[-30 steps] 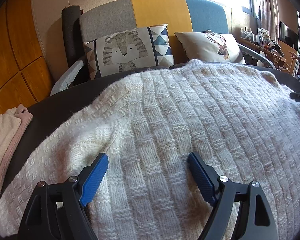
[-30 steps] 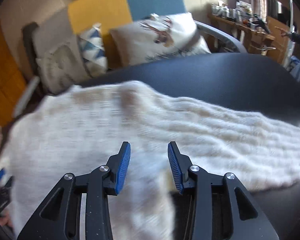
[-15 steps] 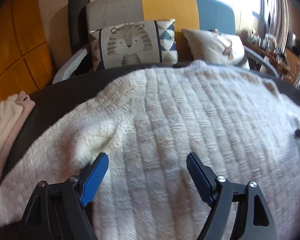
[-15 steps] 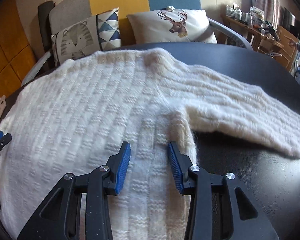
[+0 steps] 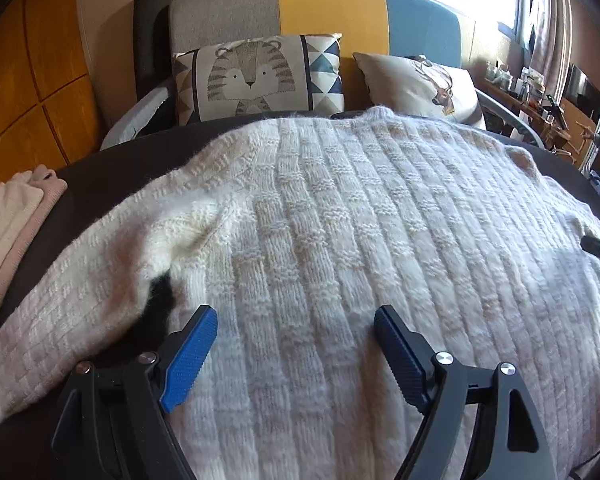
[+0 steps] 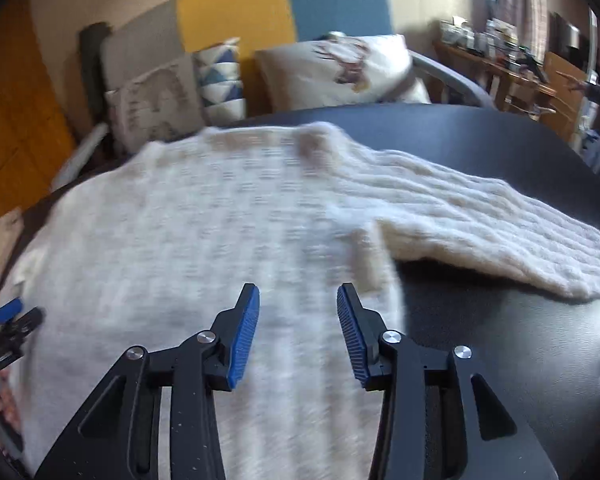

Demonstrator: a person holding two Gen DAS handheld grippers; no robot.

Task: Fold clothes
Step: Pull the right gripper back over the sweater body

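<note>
Cream chunky-knit sweater lies spread flat on the dark round table, sleeves out. Left gripper hovers wide, empty; right gripper is opening, nothing between. I'd pinch one sleeve edge cleanly.

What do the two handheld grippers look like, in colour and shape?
Both look alike. The left gripper and the right gripper have black plastic frames with triangular cut-outs and round silver screw heads at the joints. Each finger ends in a blue ribbed pad. No cables or sleeves show.
</note>
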